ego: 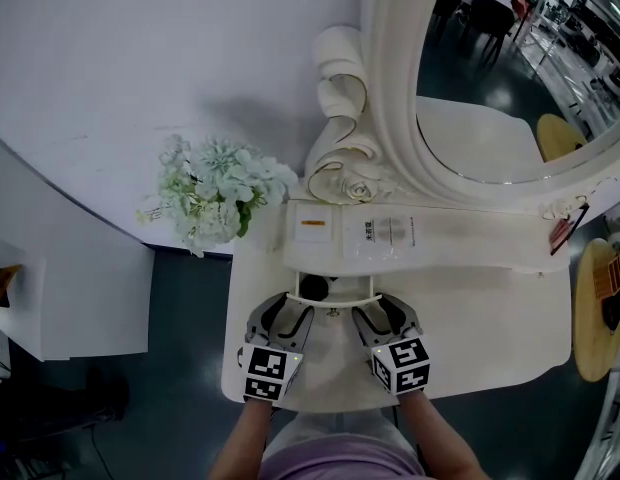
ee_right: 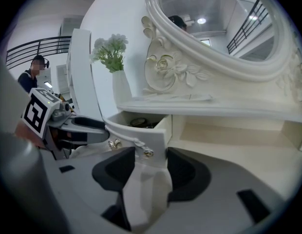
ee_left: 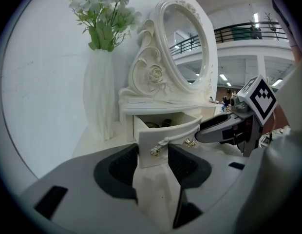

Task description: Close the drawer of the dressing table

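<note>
The drawer point(ego: 332, 299) of the dressing table point(ego: 490, 318) is seen pulled out toward the near side. It stands below the small shelf at the foot of the oval mirror point(ego: 510, 88), and a dark round thing point(ego: 312, 288) is seen inside it. Its curved white front carries two small metal knobs point(ee_left: 155, 151).

The left gripper point(ee_left: 153, 157) is held at the left end of the drawer front. Its jaws are kept about half apart, and the left corner of the front with one knob is framed between them. Whether the dark pads point(ee_left: 124, 167) really press on the wood cannot be told, so no firm grip is seen.

The right gripper point(ee_right: 150, 160) is held in the same way at the right end. Its jaws are also about half apart, with the right corner and the other knob between them.

Both grippers are pointed slightly downward, side by side, near the table's near edge. A white vase point(ee_left: 100, 101) with pale flowers point(ego: 215, 193) is placed to the left of the mirror.
</note>
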### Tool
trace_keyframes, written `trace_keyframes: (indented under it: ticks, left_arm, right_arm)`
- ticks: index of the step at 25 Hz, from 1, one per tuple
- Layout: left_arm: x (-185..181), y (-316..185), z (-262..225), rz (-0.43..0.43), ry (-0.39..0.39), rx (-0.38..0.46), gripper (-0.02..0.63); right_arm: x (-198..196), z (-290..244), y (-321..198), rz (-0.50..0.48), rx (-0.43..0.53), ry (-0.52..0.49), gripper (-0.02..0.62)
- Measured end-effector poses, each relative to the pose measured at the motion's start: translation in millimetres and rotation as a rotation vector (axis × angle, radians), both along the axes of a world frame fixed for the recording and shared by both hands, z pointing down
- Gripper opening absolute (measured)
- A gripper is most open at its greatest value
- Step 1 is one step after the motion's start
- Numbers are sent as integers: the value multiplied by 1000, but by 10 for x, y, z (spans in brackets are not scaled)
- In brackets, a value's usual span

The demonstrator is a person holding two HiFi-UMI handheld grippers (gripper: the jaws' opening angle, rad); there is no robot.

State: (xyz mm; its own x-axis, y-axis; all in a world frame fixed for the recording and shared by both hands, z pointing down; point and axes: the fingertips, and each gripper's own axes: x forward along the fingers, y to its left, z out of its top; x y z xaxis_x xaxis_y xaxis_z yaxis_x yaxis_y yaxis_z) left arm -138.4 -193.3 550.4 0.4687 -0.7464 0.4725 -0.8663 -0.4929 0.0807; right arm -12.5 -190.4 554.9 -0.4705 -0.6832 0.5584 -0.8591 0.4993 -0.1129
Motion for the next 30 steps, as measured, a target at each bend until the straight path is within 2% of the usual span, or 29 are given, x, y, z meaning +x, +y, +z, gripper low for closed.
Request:
trace_keyframes:
  ticks: [30]
  left_arm:
    - [7,-239,6,-19,11,-14,199]
  right_arm:
    - [3,1,-228,16,11,-11,215]
